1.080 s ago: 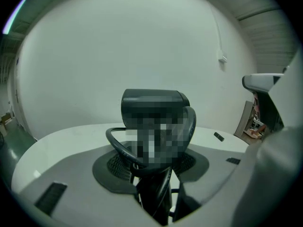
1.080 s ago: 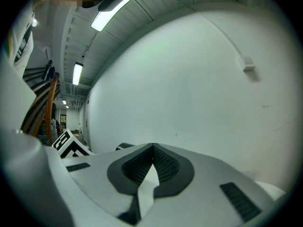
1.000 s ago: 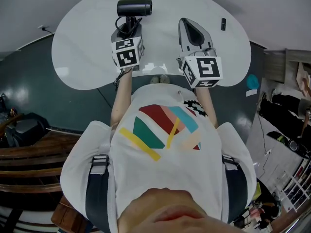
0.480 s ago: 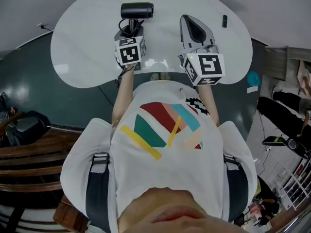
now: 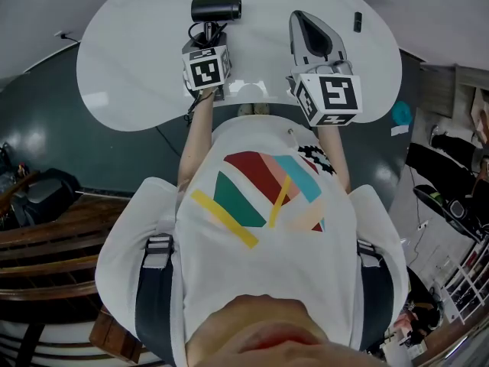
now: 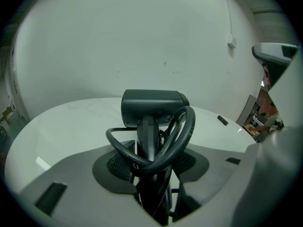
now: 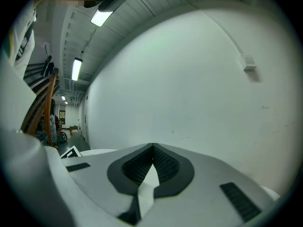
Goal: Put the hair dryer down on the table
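A black hair dryer (image 5: 216,8) hangs over the white table (image 5: 130,60), its barrel lying crosswise at the far end of my left gripper (image 5: 208,35). In the left gripper view the dryer (image 6: 151,107) stands upright, its handle clamped between the jaws of the left gripper (image 6: 149,174). Its black cord (image 6: 182,136) loops round the handle. Whether the dryer touches the table I cannot tell. My right gripper (image 5: 304,21) hovers over the table to the right, shut, its tips together and nothing between them (image 7: 152,157).
A small dark object (image 5: 357,21) lies at the table's far right, also visible in the left gripper view (image 6: 222,120). A white wall stands behind the table. A teal thing (image 5: 400,114) sits off the table's right edge. Wooden benches (image 5: 46,235) are at my left.
Both grippers have moved a little farther out over the table, the hair dryer travelling with the left one. The jaws stand as before.
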Available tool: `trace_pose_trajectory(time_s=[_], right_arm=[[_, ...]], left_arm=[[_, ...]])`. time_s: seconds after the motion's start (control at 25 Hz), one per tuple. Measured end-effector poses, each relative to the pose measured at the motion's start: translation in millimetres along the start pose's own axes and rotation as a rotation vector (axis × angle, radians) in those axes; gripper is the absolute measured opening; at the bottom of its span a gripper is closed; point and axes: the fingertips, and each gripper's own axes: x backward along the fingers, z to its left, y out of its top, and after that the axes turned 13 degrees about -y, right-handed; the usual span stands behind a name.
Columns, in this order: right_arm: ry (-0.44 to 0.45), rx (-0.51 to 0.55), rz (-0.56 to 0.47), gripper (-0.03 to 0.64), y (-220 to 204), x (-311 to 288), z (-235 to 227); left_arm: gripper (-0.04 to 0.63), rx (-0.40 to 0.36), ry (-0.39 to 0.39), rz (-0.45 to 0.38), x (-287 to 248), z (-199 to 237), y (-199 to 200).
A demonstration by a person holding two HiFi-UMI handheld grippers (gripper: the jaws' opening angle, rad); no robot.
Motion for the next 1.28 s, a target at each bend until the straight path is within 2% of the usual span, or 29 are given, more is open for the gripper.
trace_pose_trajectory(time_s=[0.32, 1.28], right_arm=[[-0.013, 0.010, 0.004, 0.011, -2, 0, -8], [-0.047, 0.036, 0.003, 0.011, 0, 9, -15]], left_arm=[[0.222, -0.013, 0.018, 0.064, -16, 4, -20], [0.222, -0.015, 0.028, 0.147, -30, 6, -35]])
